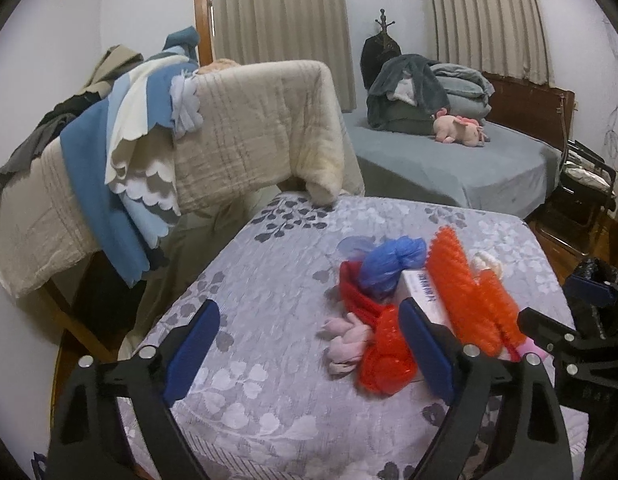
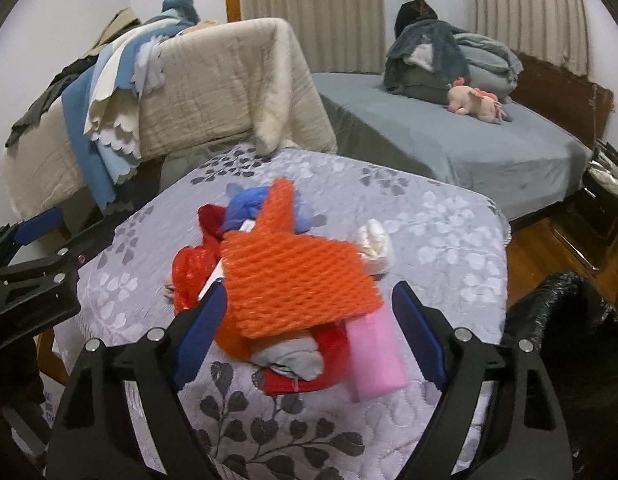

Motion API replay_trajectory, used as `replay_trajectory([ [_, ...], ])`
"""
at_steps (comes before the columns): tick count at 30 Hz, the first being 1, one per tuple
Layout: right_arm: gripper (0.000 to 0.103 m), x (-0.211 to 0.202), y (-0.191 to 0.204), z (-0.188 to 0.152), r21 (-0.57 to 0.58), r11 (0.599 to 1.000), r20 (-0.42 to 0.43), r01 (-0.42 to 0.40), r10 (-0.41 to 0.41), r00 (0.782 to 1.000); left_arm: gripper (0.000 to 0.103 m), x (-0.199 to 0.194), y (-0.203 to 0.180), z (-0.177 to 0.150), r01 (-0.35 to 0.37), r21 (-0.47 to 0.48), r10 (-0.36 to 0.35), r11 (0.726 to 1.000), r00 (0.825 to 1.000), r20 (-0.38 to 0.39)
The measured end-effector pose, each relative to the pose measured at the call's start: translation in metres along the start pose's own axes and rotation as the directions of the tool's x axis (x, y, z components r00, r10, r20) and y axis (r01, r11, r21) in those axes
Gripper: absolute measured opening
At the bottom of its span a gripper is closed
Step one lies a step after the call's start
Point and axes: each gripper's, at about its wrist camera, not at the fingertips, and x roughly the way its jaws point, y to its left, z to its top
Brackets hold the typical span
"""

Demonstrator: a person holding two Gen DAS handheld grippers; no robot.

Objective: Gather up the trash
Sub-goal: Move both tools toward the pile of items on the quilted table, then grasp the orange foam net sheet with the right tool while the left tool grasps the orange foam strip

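A heap of trash lies on a table with a grey leaf-print cover (image 1: 269, 280). On top is orange foam netting (image 2: 293, 280), also in the left wrist view (image 1: 461, 300). Around it are a red plastic bag (image 1: 389, 360), a blue plastic bag (image 1: 389, 260), a white box (image 1: 421, 292), a pink wad (image 1: 345, 340), a pink packet (image 2: 377, 352) and white paper (image 2: 375, 242). My right gripper (image 2: 313, 336) is open, its jaws either side of the heap's near end. My left gripper (image 1: 309, 348) is open, left of the heap, empty.
A black bin bag (image 2: 569, 340) stands open to the right of the table. A chair draped in beige and blue blankets (image 1: 229, 128) stands behind the table. A grey bed (image 1: 449, 160) with folded bedding and a pink plush toy is at the back right.
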Motion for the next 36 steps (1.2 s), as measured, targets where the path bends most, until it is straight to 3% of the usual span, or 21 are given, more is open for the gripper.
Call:
replay_trajectory([
  [2, 0.081, 0.005, 0.004, -0.001, -0.009, 1.0, -0.01, -0.003, 0.003, 1.0, 0.088, 0.003, 0.002, -0.001, 0.0, -0.002, 0.0, 1.0, 1.0, -0.009],
  [8, 0.065, 0.024, 0.008, -0.007, -0.012, 0.999, -0.066, -0.029, 0.028, 0.997, 0.088, 0.007, 0.003, -0.003, 0.01, -0.004, -0.01, 1.0, 1.0, -0.019],
  [10, 0.054, 0.027, 0.009, -0.008, -0.014, 0.998, -0.085, -0.061, 0.059, 0.995, 0.088, 0.007, 0.003, -0.003, 0.014, -0.001, -0.014, 1.0, 1.0, -0.02],
  [12, 0.032, 0.029, 0.01, -0.01, -0.012, 0.995, -0.104, -0.102, 0.1, 0.989, 0.088, 0.007, 0.002, -0.004, 0.018, 0.001, -0.018, 1.0, 1.0, -0.021],
  [15, 0.014, 0.029, 0.01, -0.011, -0.006, 0.99, -0.113, -0.139, 0.138, 0.984, 0.088, 0.006, -0.001, -0.004, 0.029, 0.004, -0.029, 1.0, 0.999, -0.025],
  [23, 0.009, 0.006, -0.001, -0.012, -0.019, 0.989, -0.086, -0.148, 0.146, 0.986, 0.088, -0.002, -0.018, -0.002, 0.07, 0.027, -0.07, 0.997, 0.997, -0.018],
  [30, 0.009, -0.017, -0.029, -0.022, -0.024, 0.996, -0.075, -0.088, 0.086, 0.993, 0.088, -0.007, -0.045, -0.003, 0.138, 0.046, -0.137, 0.989, 0.99, -0.022],
  [36, 0.009, -0.021, -0.055, -0.031, 0.023, 0.998, -0.082, -0.057, 0.058, 0.995, 0.071, -0.001, -0.078, -0.009, 0.228, 0.071, -0.224, 0.971, 0.973, -0.055],
])
